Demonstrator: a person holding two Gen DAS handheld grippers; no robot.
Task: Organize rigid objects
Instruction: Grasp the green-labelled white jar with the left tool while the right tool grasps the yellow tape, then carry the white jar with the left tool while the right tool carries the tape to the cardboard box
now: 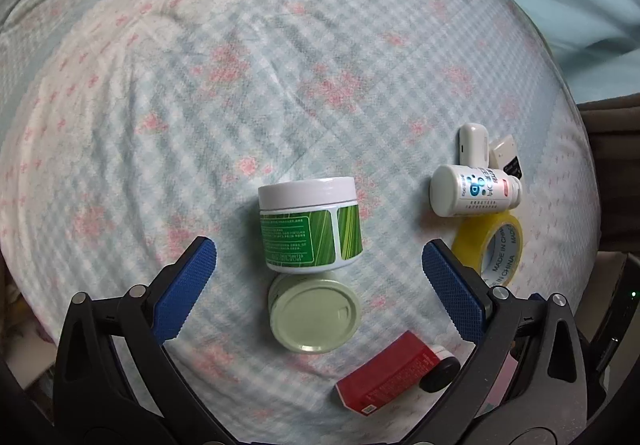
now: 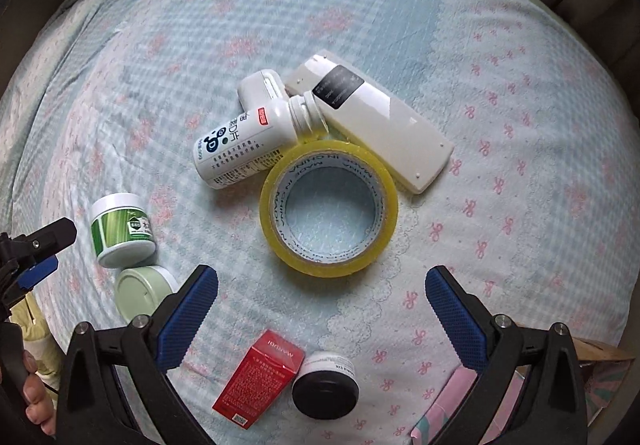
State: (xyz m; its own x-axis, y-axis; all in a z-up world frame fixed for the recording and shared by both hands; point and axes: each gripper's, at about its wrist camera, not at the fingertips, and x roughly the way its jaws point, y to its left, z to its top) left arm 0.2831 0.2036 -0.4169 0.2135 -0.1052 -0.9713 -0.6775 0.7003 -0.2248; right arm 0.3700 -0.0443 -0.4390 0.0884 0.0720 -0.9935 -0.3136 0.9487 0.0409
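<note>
Small objects lie on a checked bedsheet. My left gripper (image 1: pixel 319 259) is open, with a green-labelled white jar (image 1: pixel 310 225) between its fingers and a pale green tin (image 1: pixel 315 317) just below it. My right gripper (image 2: pixel 321 281) is open above a yellow tape roll (image 2: pixel 328 209). A white pill bottle (image 2: pixel 250 137) and a white remote (image 2: pixel 372 121) touch the roll's far side. A red box (image 2: pixel 258 381) and a black-lidded jar (image 2: pixel 326 385) lie near the right gripper's base. The left gripper's fingers (image 2: pixel 44 245) show at the right wrist view's left edge.
A small white device (image 2: pixel 260 89) lies behind the bottle. The bed's edge and dark furniture (image 1: pixel 612 181) are on the right in the left wrist view. Pink patterned paper (image 2: pixel 452 401) lies by the bed's near edge in the right wrist view.
</note>
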